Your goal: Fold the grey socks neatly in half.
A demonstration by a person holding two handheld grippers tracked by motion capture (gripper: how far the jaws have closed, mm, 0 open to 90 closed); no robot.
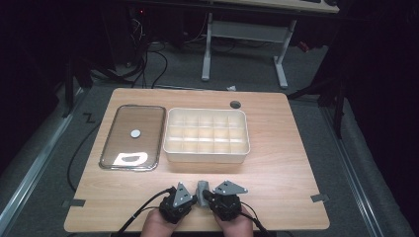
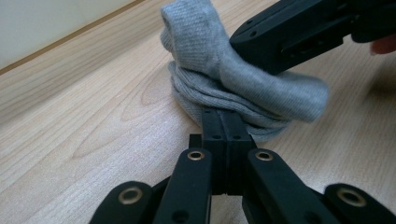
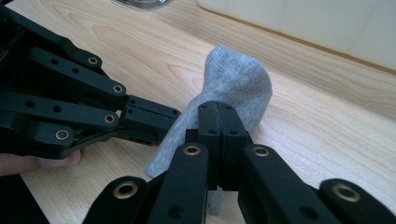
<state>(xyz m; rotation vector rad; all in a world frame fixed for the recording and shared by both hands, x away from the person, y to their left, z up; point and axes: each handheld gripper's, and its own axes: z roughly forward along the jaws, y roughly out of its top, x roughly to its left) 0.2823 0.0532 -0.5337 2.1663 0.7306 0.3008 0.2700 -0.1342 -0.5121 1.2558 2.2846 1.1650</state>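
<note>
A: Start with the tongs. How do they stand?

B: The left tongs [image 2: 223,116] have their jaws pressed together on a fold of the grey sock [image 2: 243,88]. The right tongs [image 3: 218,112] are pinching the same sock from the other side, jaws drawn flat against the cloth.

A: And from above?

B: In the high view the left tongs [image 1: 193,198] and right tongs [image 1: 206,197] meet tip to tip near the surface's six o'clock edge, the sock [image 1: 202,186] bunched between them, part lifted and part resting on the wood. A hand [image 1: 159,224] grips each tool from below.

A: What lies farther out?

B: At about twelve o'clock from the sock sits a white divided tray [image 1: 206,154], its compartments bare. At roughly ten o'clock, just beside the tray, lies a clear lid [image 1: 150,133] with a round white knob [image 1: 135,133]. The wooden surface [image 1: 281,163] carries a dark round cable hole [image 1: 235,104] near its far edge.
</note>
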